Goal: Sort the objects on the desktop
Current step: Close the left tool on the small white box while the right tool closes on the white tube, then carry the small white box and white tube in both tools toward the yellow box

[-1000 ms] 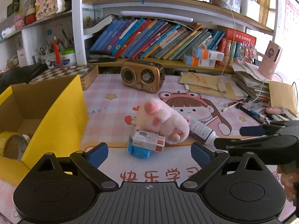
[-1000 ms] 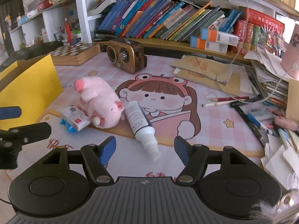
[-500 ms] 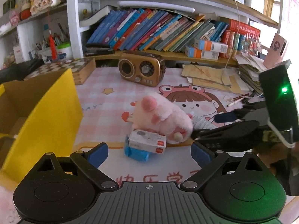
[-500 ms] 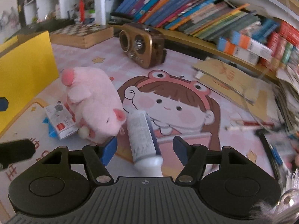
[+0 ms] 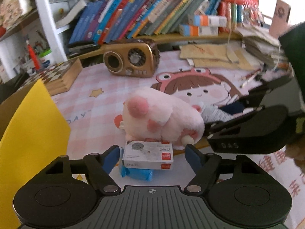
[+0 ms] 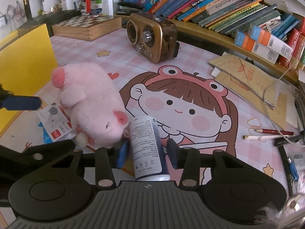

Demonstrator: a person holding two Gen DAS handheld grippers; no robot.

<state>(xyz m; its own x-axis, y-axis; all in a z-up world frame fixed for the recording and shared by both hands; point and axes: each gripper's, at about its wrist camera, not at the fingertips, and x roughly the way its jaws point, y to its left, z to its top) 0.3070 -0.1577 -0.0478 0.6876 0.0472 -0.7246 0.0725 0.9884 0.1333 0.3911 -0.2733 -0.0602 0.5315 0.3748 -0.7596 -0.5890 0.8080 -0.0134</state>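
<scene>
**Both hand-held grippers down on their targets, jaws closing**

Since a second ago both hand-held grippers have come forward and down: the staple box, then well ahead of the left fingers, now sits between them, and the bottle, which lay ahead of the right fingers, now lies between those.

The left hand-held gripper is at a middling width with its jaws closing. The small white staple box lies between its blue pads, with a gap on each side, so nothing is gripped. The box rests on top of a blue packet and against the back end of the pink plush pig, which lies on its side on the surface, a pink checked mat printed with a cartoon girl.

The right hand-held gripper is narrower and also closing. The white spray bottle with a dark blue side lies lengthwise between its fingers, cap end toward the camera. The left pad appears to be at the bottle's side; a sliver of mat shows by the right pad, so the grip is not closed. The pig's snout is just beside the bottle's far end.

The yellow cardboard box stands at the left edge. A bronze retro radio and a wooden chessboard box sit farther back, in front of a shelf of leaning books. Pencils and paper stacks lie at the right.
</scene>
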